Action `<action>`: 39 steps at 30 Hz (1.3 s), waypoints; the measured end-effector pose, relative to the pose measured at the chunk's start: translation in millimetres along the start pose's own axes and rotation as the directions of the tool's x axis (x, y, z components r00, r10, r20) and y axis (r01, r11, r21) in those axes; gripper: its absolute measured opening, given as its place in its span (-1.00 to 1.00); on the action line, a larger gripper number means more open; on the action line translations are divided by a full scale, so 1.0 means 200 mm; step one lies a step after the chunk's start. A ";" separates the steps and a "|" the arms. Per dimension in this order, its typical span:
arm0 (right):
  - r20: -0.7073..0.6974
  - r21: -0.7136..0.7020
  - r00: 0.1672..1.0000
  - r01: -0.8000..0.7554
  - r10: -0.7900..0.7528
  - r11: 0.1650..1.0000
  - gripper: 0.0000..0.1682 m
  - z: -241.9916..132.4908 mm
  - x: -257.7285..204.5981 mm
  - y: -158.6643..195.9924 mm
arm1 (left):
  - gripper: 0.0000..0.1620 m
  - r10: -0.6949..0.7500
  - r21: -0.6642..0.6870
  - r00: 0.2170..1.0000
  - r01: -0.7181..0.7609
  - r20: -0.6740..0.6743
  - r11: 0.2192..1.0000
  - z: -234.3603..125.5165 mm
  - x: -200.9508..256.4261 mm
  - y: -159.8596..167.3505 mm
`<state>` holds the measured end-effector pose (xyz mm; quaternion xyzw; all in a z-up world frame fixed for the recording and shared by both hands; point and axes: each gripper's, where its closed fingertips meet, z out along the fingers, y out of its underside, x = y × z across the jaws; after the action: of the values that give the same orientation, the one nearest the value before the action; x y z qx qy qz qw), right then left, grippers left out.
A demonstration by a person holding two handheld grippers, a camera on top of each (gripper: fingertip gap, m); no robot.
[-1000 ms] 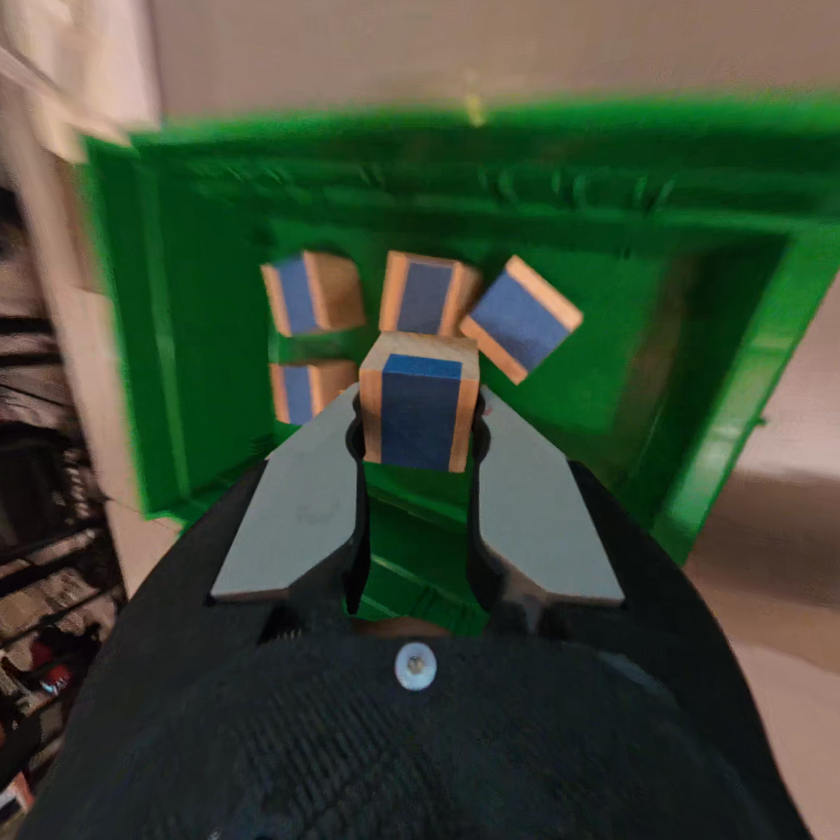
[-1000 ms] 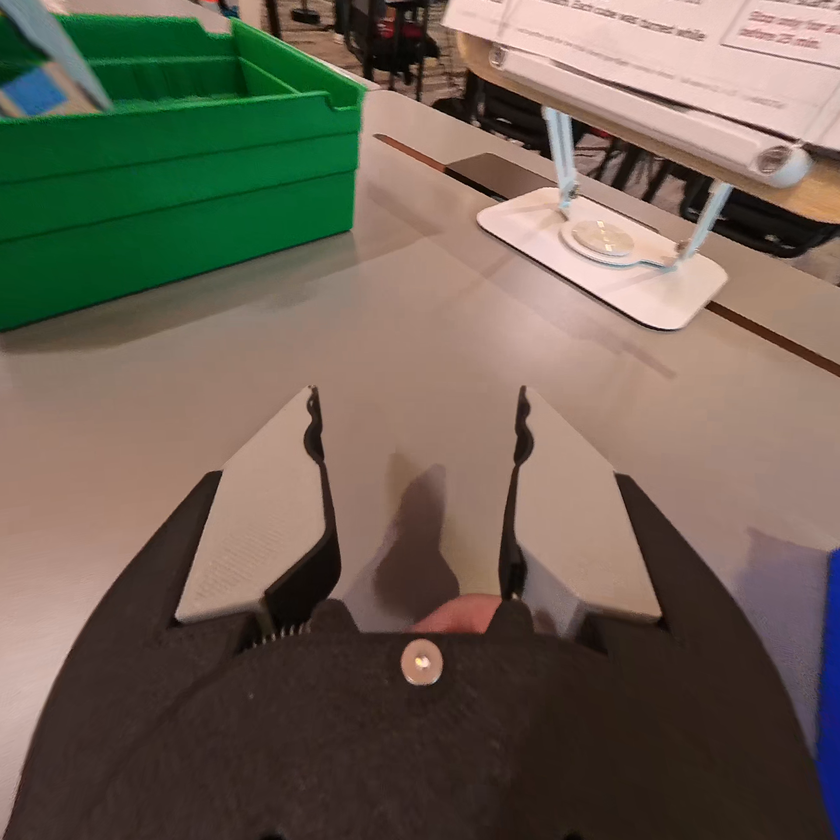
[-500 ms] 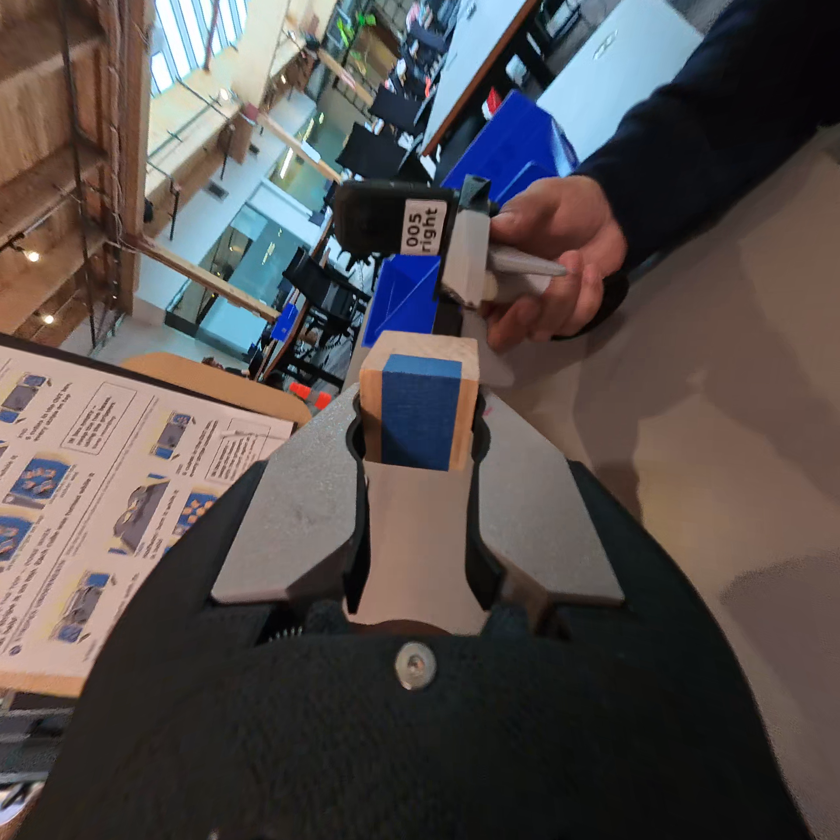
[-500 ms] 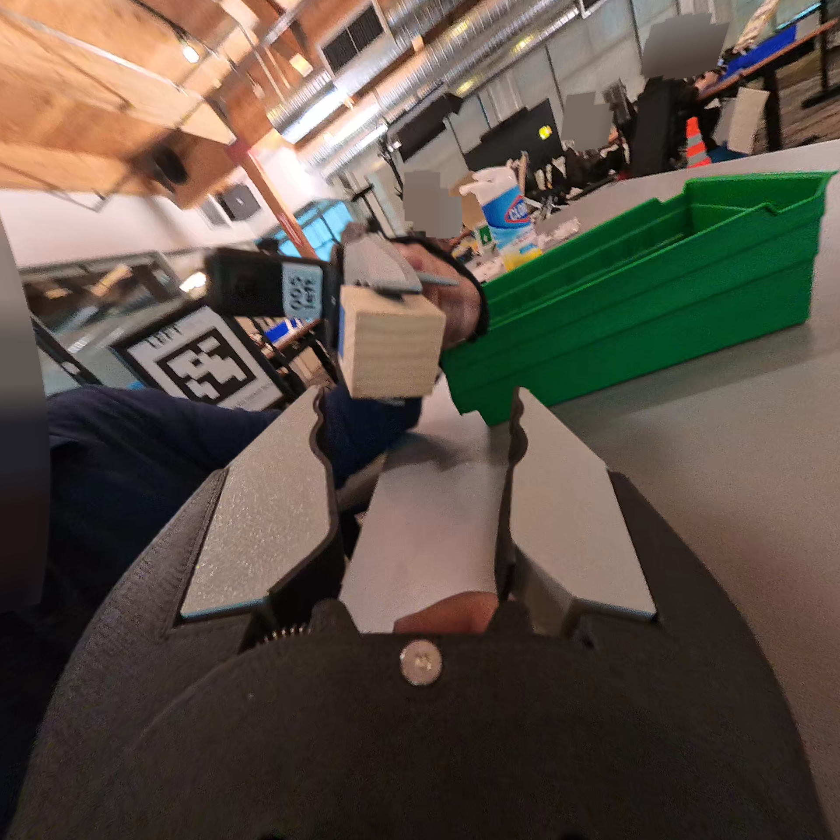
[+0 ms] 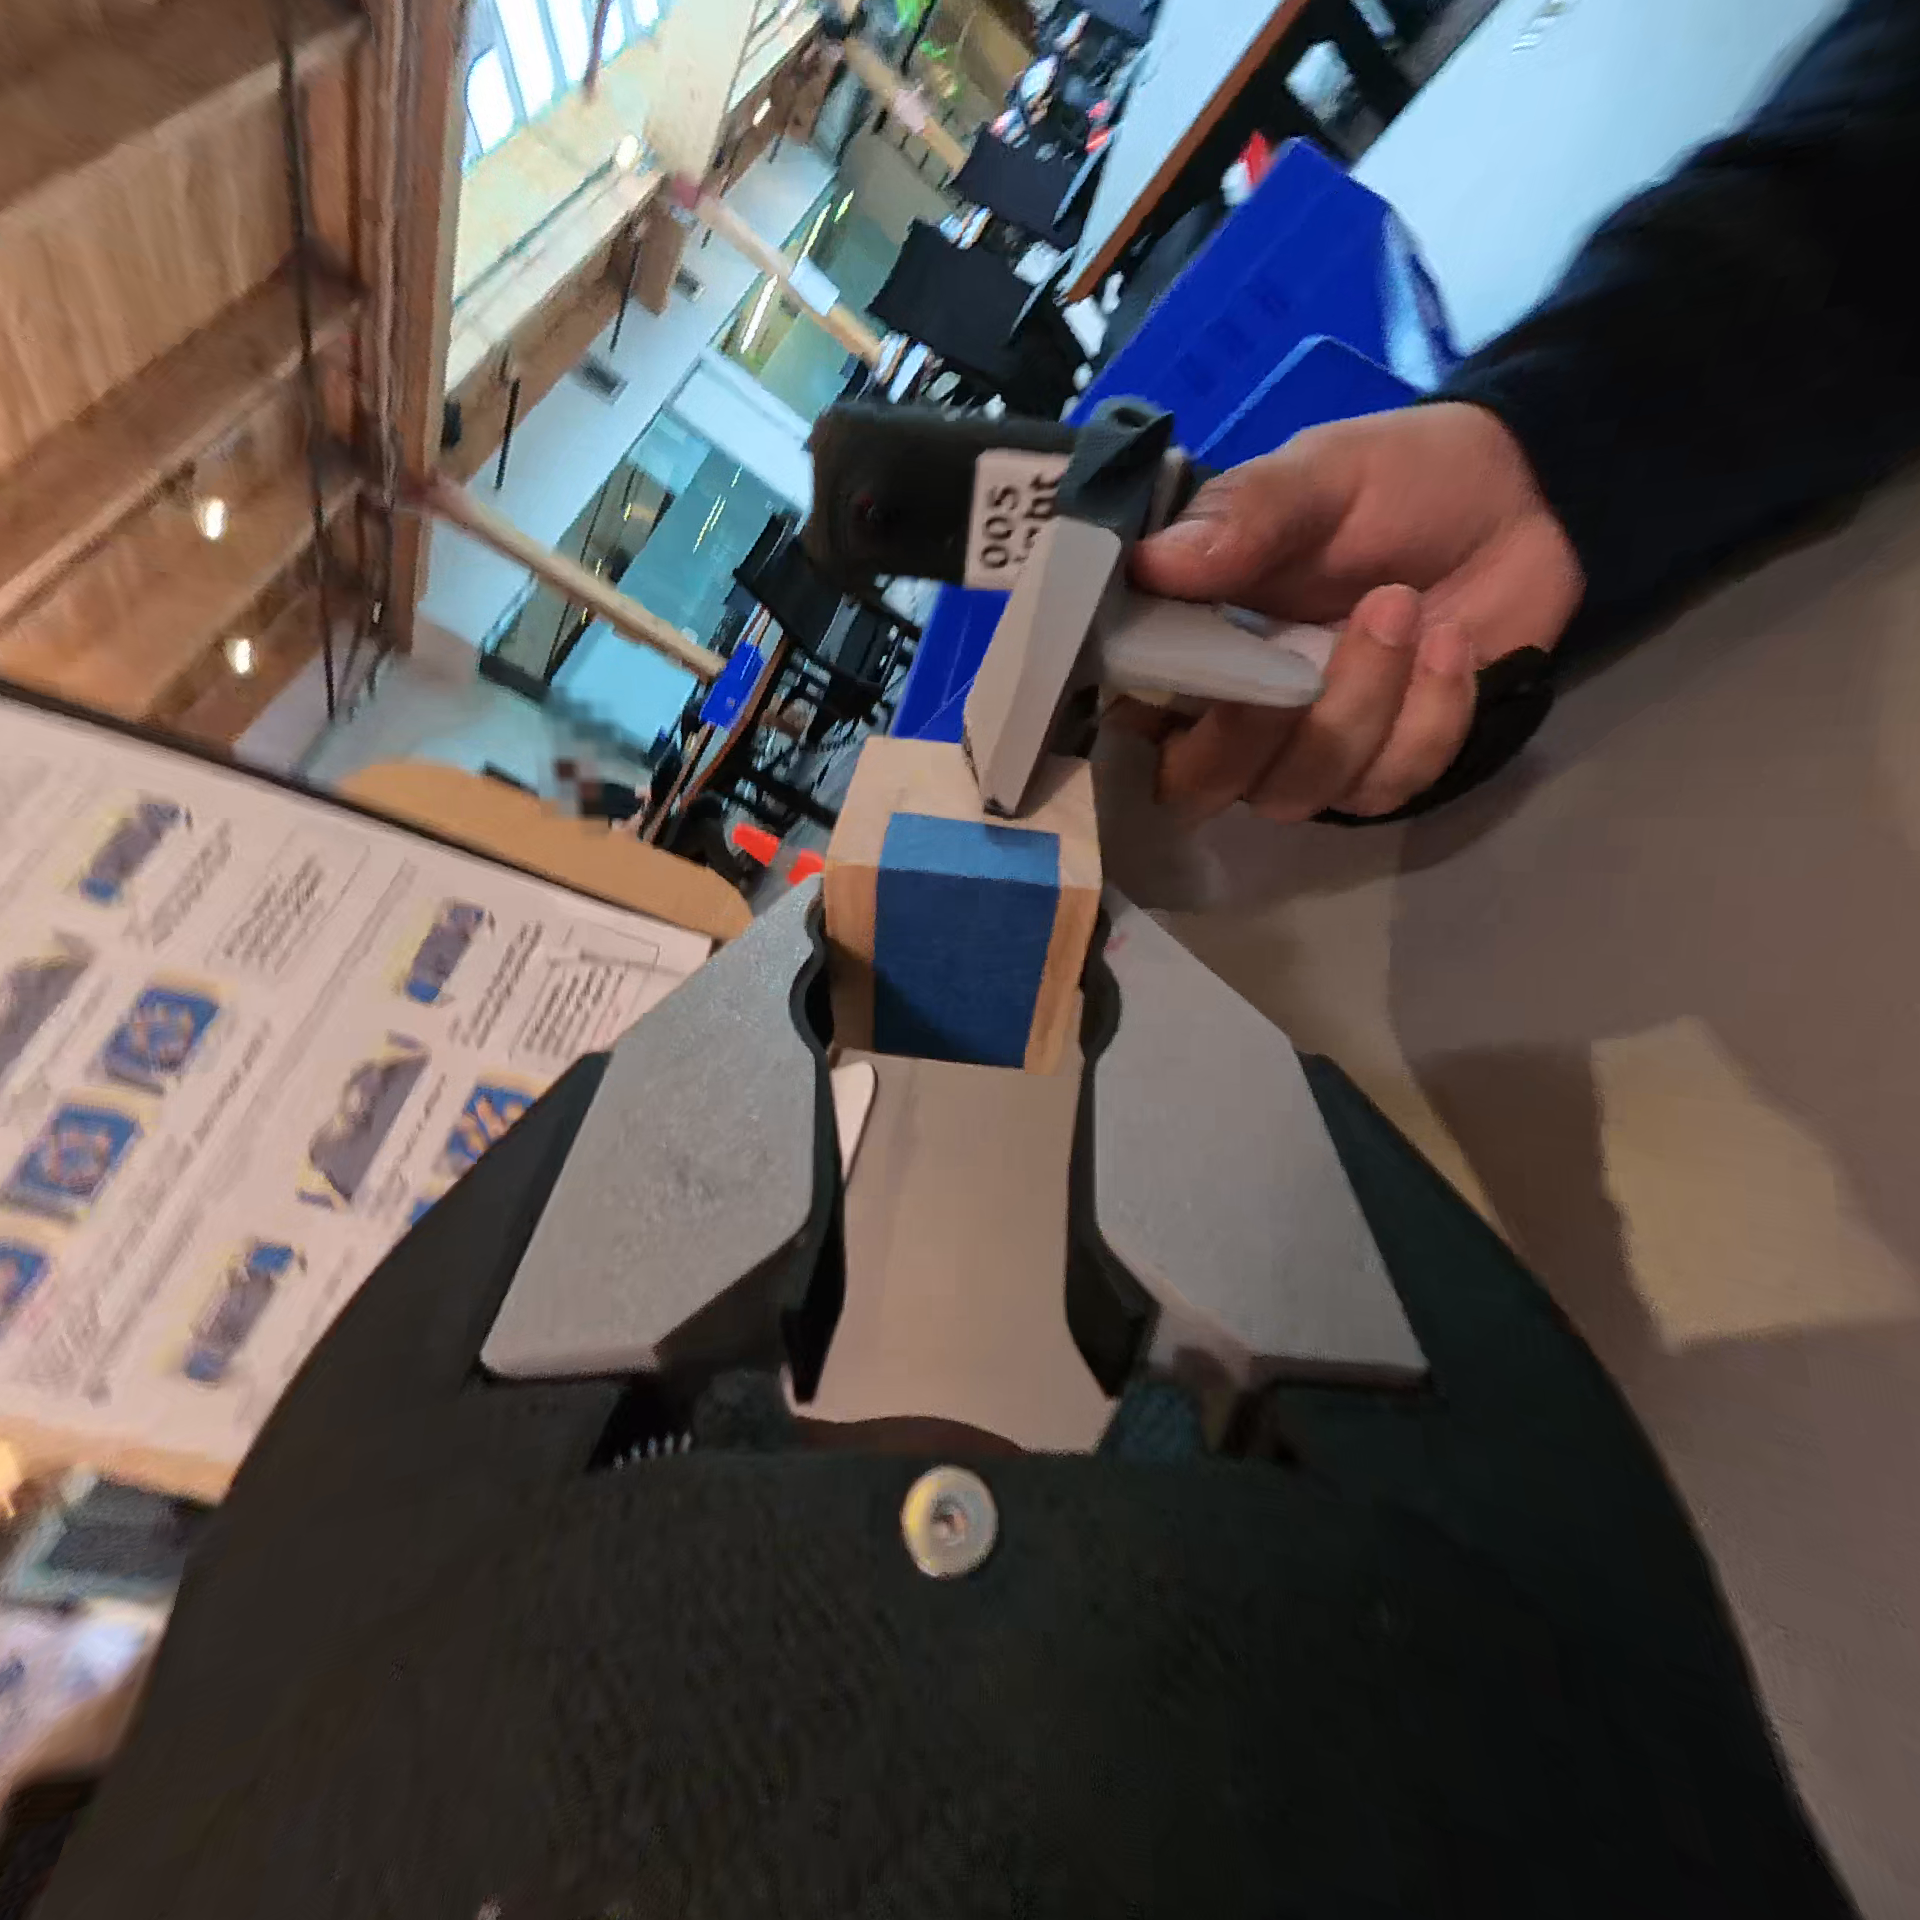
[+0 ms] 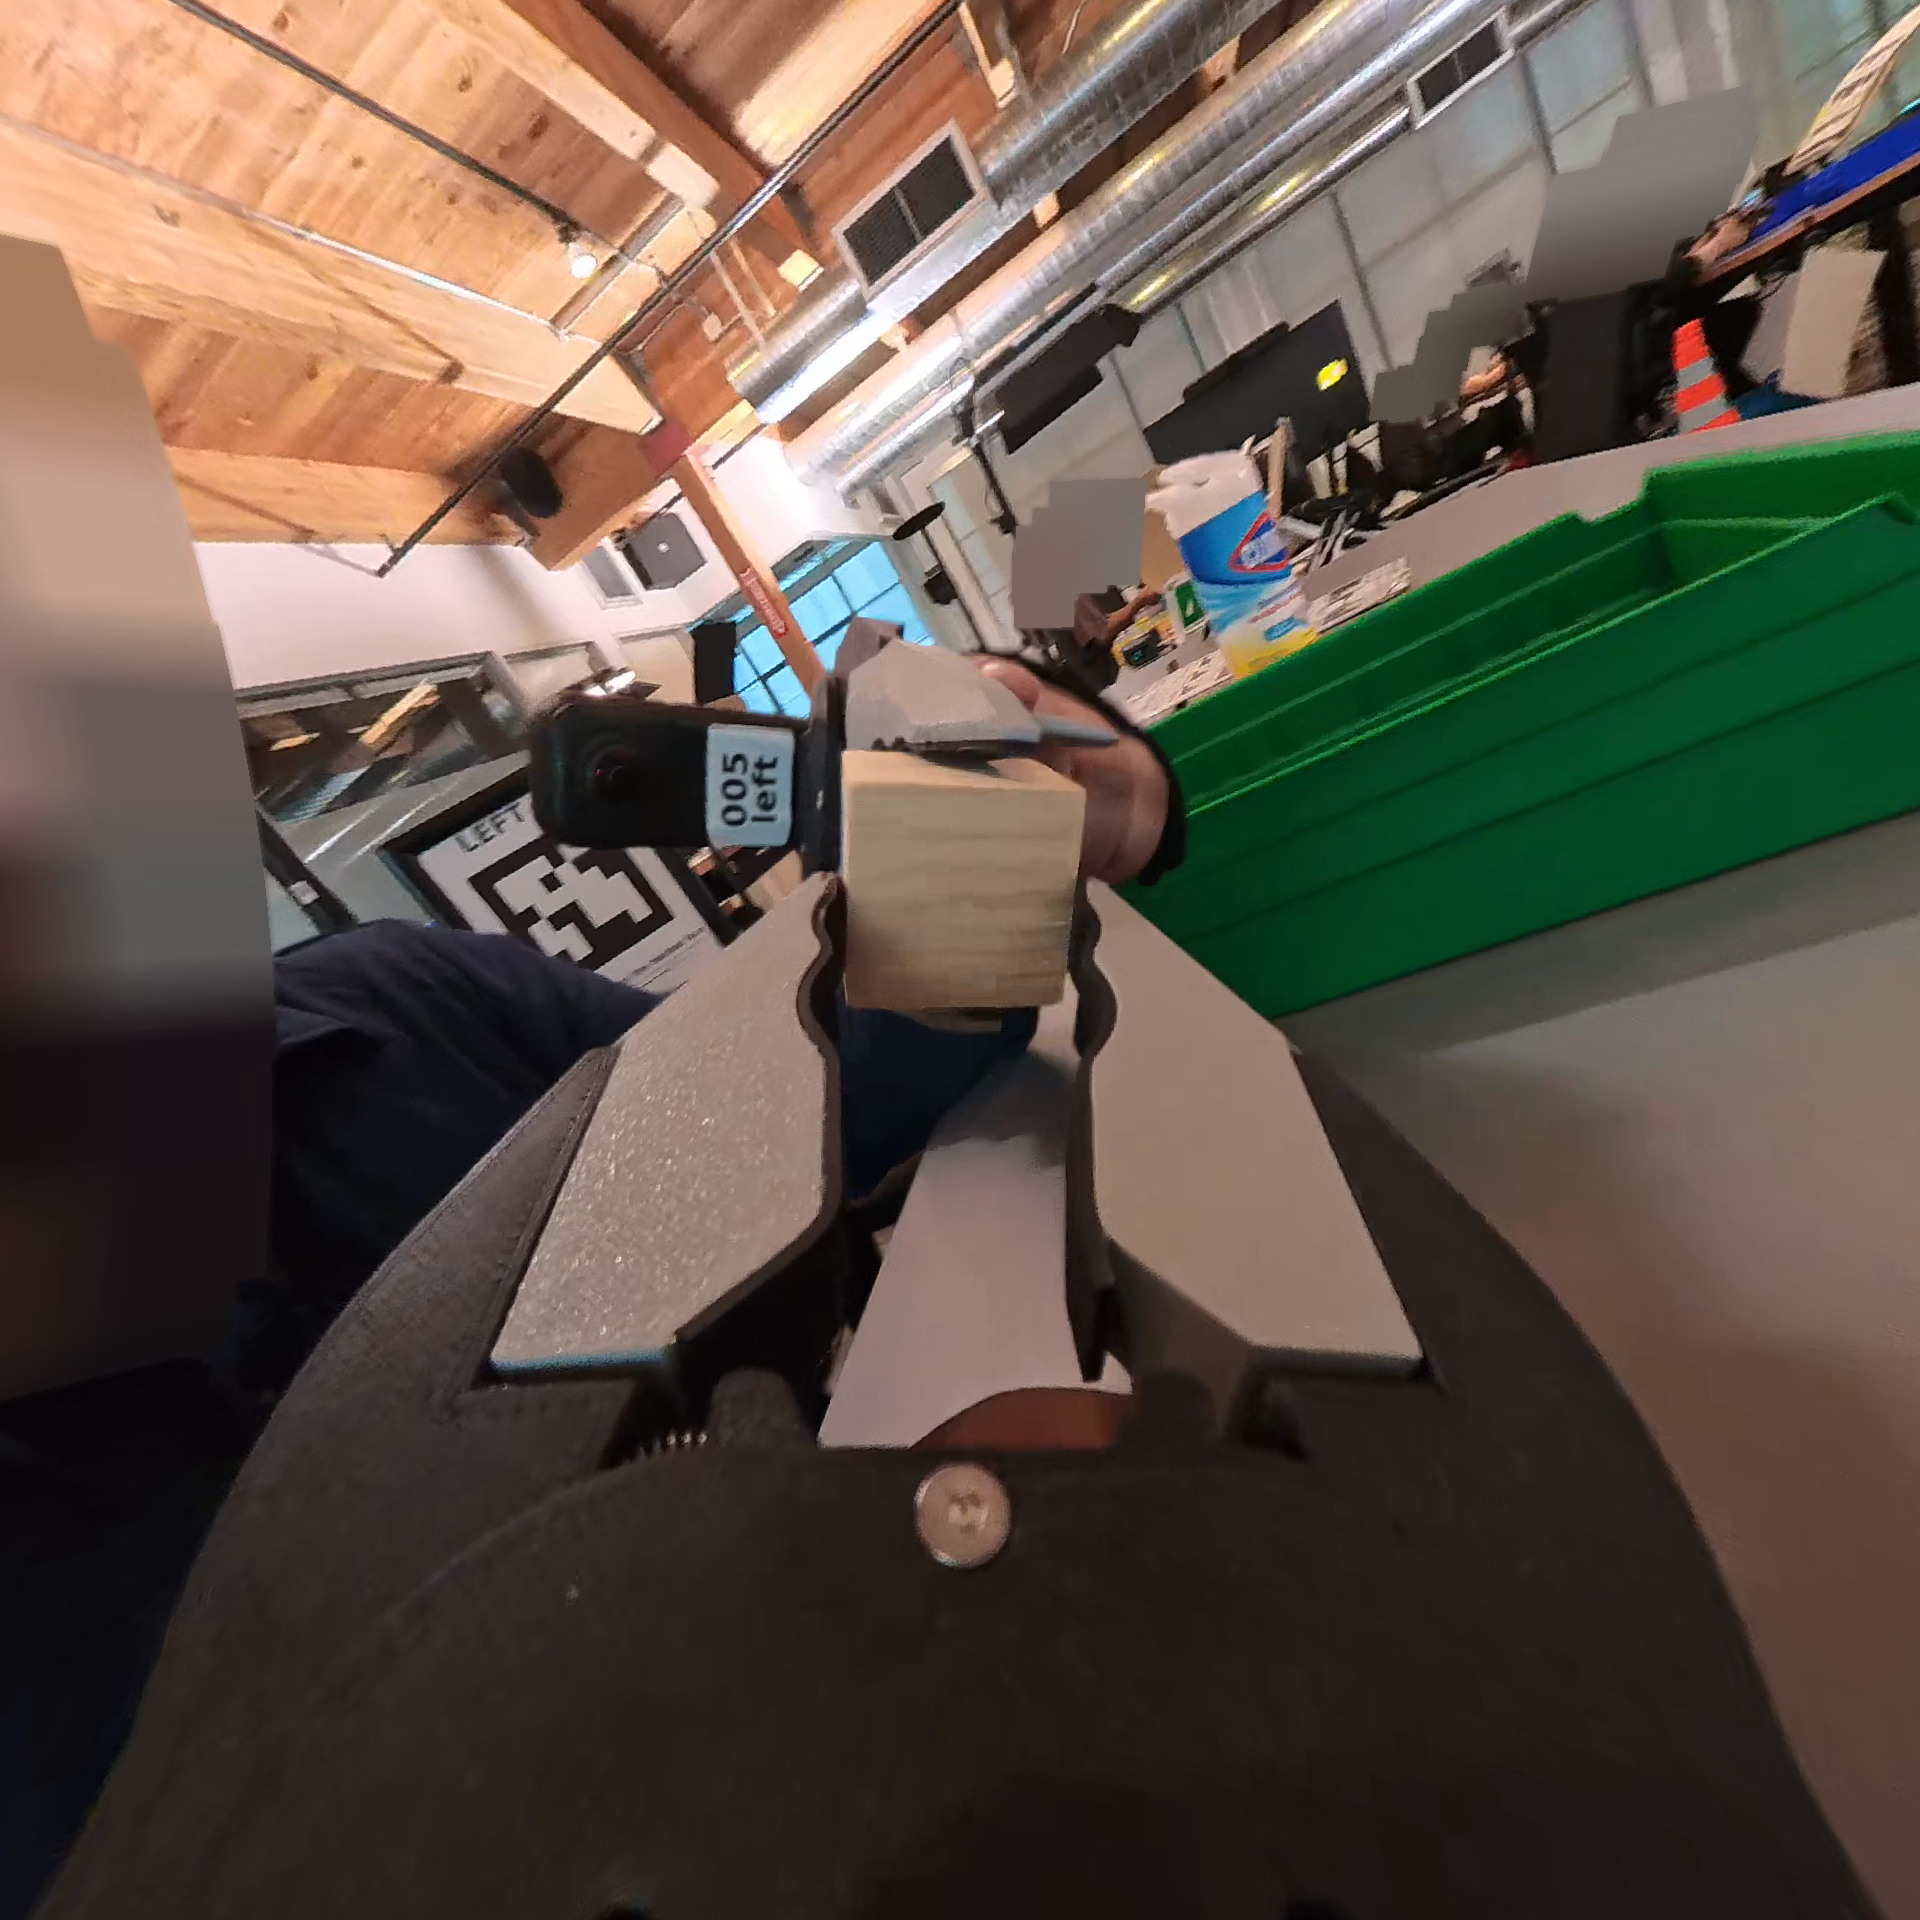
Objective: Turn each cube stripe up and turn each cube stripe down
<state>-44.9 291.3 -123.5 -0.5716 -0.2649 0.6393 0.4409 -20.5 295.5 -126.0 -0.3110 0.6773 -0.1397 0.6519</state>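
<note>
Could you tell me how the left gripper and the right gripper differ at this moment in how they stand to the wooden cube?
The left gripper is shut on the cube, its fingers pressing two opposite sides; the right gripper is open, its fingers flanking the cube without clearly clamping it. The left gripper's camera faces the blue stripe; the right gripper's faces a plain wood side. Both are hand-held, with grey fingers on black bodies, meeting at the cube above the table.

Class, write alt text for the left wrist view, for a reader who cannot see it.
The left tongs grip a wooden cube, its blue stripe facing the camera. The right tongs, held in a hand with a dark sleeve, touch the cube's far top edge above a grey table. A blurred instruction sheet lies at left.
</note>
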 end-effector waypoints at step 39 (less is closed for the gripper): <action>-0.870 -0.203 0.419 0.180 -0.262 0.963 -0.43 -0.92 0.25 -0.49 | -0.28 -0.322 -0.292 0.945 0.324 0.055 0.900 0.22 0.29 0.26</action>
<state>161.3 349.9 -103.1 -0.7977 -0.0923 0.1708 0.5710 13.1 309.8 -207.0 -0.5136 0.6280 -0.1417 0.5672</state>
